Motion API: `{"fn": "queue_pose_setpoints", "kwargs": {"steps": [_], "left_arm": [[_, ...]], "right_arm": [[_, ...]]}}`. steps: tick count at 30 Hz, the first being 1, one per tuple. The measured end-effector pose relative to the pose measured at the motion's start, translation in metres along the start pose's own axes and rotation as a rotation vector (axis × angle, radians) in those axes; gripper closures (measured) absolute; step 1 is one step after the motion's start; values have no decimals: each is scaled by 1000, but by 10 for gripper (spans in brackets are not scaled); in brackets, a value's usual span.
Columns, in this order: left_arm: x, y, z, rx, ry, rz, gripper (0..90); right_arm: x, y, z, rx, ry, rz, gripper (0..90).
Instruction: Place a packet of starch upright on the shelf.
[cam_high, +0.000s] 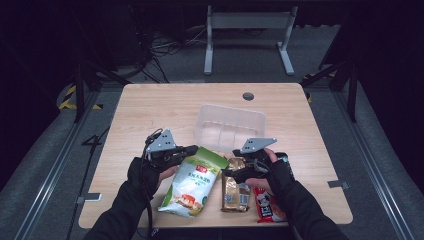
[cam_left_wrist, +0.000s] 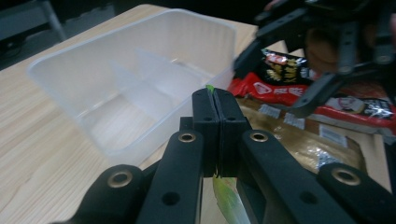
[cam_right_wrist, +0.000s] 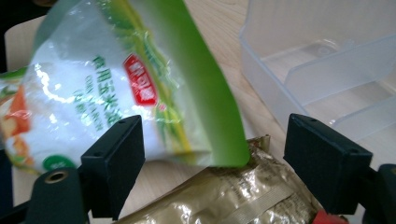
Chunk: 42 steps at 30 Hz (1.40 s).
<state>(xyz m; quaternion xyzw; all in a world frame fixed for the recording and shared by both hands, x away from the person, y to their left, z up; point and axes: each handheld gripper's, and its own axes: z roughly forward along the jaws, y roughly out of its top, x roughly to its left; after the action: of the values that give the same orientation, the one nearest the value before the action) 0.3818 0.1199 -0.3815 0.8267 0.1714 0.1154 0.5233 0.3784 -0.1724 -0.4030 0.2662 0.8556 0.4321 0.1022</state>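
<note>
A light wooden table (cam_high: 150, 107) with rounded corners and a round grommet hole (cam_high: 248, 96) near its far edge is set on a grey floor (cam_high: 45, 165). Beyond it, a grey metal frame (cam_high: 247, 22) and tangled black cables (cam_high: 160, 50) are seen. The surroundings are kept dark, and yellow-black tape (cam_high: 67, 97) is laid at the left.

The high view looks down and forward over my whole table (cam_high: 150, 107). My two gripper views sit close and low; both catch the bin (cam_left_wrist: 116, 79) (cam_right_wrist: 322, 60).
</note>
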Motion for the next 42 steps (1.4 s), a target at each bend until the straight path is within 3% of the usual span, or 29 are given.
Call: {"fn": "queue_pose_setpoints", "kwargs": {"steps": [3, 13, 14, 18, 21, 26, 28, 30, 32, 34, 39, 42], "left_arm": [[-5, 5, 3, -2, -21, 22, 893], [-23, 19, 15, -18, -89, 88, 891], [-25, 19, 16, -17, -86, 94, 891], [-24, 19, 16, -17, -79, 87, 887], [-24, 17, 15, -15, -69, 86, 880], [-19, 12, 13, -14, -65, 57, 861], [-17, 10, 13, 25, -55, 57, 777], [-17, 7, 13, 80, -25, 48, 588], [-14, 1, 14, 130, -42, 21, 494], [-12, -2, 16, 188, -55, -8, 322], [-12, -9, 22, 275, -107, -42, 220], [-14, -11, 27, 311, -109, -35, 221]], "right_arm": [[-2, 0, 6, 9, 26, -4, 209], [-1, -1, 5, 18, 36, -46, 219], [0, -2, 6, 22, 42, -52, 257], [3, -3, 7, 33, 66, -77, 551], [3, -4, 5, 27, 65, -88, 834], [4, -7, 5, 10, 75, -98, 900], [6, -7, 4, 8, 71, -112, 900], [5, -7, 4, 9, 72, -110, 900], [6, -8, 3, 4, 72, -113, 900], [6, -7, 2, 5, 69, -120, 900], [6, -7, 2, 0, 67, -120, 900], [6, -7, 1, -4, 66, -123, 900]]}}
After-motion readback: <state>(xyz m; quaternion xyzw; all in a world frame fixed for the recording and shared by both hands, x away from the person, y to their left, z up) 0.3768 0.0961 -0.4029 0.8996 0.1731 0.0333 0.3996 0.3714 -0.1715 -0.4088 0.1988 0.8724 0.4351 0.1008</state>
